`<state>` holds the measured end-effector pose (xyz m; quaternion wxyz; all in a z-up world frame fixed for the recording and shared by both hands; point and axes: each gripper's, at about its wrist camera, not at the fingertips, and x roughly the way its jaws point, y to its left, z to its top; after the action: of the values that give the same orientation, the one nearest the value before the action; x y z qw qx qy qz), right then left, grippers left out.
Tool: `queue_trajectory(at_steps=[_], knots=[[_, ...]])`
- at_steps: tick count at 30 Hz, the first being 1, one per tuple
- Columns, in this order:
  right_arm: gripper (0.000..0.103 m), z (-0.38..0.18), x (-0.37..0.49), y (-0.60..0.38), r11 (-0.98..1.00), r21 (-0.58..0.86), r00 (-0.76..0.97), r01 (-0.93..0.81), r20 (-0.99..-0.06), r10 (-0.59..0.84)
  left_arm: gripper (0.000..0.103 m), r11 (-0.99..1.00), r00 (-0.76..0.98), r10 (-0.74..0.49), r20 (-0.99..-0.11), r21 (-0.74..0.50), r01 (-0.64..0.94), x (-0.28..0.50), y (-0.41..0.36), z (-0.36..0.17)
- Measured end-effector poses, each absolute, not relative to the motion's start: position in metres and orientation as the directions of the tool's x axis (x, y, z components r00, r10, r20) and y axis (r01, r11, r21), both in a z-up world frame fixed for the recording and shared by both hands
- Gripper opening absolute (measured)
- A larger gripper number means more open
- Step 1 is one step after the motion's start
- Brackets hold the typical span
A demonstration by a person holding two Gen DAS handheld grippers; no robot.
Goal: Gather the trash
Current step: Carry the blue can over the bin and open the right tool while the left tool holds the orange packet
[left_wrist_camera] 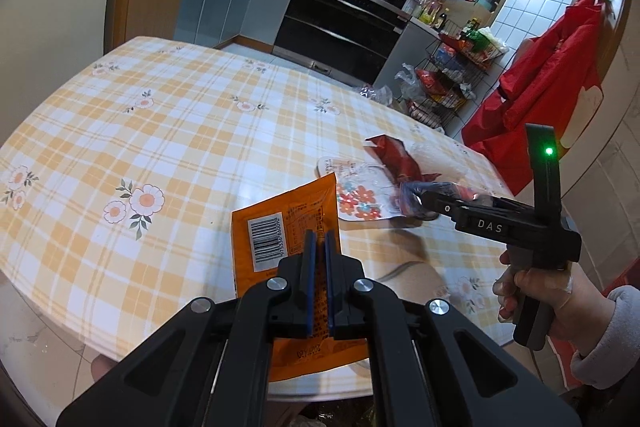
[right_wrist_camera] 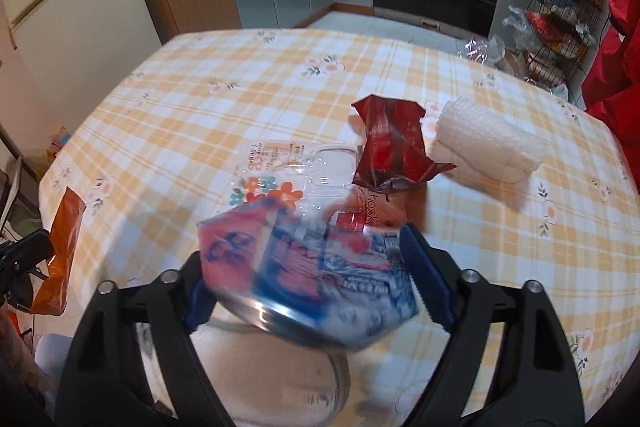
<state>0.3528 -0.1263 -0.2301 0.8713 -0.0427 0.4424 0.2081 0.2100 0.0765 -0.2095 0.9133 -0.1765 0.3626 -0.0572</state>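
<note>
The left gripper (left_wrist_camera: pixel 318 259) is clamped on a flat orange foil sachet with a barcode (left_wrist_camera: pixel 286 227), lifted over the table's near edge. The right gripper (right_wrist_camera: pixel 316 267) has a crumpled blue-and-pink plastic wrapper (right_wrist_camera: pixel 312 263) between its 2 blue pads; whether they press it is unclear. Beyond lie a clear flower-printed blister pack (right_wrist_camera: pixel 288 171), a crumpled dark-red foil bag (right_wrist_camera: pixel 394 147) and a white ribbed foam roll (right_wrist_camera: pixel 488 151) on the orange-checked floral tablecloth (right_wrist_camera: pixel 240 99).
</note>
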Motion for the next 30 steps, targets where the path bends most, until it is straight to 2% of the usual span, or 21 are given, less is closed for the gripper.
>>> queue_trajectory(at_steps=[3, 6, 11, 17, 25, 27, 30], knots=[[0.067, -0.224, 0.342, -0.132, 0.907, 0.116, 0.524, -0.405, -0.784, 0.334, 0.005, 0.932, 0.738, -0.235, -0.632, -0.362, -0.013, 0.201, 0.073, -0.2], [0.062, -0.224, 0.336, -0.134, 0.908, 0.116, 0.508, -0.403, -0.797, 0.328, 0.005, 0.934, 0.747, -0.236, -0.622, -0.357, -0.003, 0.192, 0.068, -0.191], [0.062, -0.234, 0.329, -0.142, 0.912, 0.077, 0.479, -0.403, -0.831, 0.282, 0.005, 0.935, 0.759, -0.24, -0.606, -0.356, 0.011, 0.176, 0.066, -0.18], [0.062, -0.27, 0.315, -0.129, 0.893, -0.013, 0.405, -0.451, -0.894, 0.191, 0.005, 0.929, 0.749, -0.251, -0.613, -0.371, 0.007, 0.168, 0.064, -0.187], [0.063, -0.285, 0.324, -0.126, 0.918, -0.01, 0.409, -0.396, -0.897, 0.167, 0.005, 0.924, 0.731, -0.262, -0.63, -0.383, 0.001, 0.166, 0.064, -0.199], [0.057, -0.285, 0.326, -0.124, 0.913, -0.043, 0.418, -0.406, -0.897, 0.144, 0.005, 0.922, 0.729, -0.261, -0.633, -0.388, -0.006, 0.166, 0.065, -0.202], [0.034, -0.279, 0.328, -0.126, 0.914, -0.046, 0.423, -0.403, -0.895, 0.141, 0.005, 0.919, 0.729, -0.261, -0.633, -0.394, -0.014, 0.166, 0.068, -0.203]])
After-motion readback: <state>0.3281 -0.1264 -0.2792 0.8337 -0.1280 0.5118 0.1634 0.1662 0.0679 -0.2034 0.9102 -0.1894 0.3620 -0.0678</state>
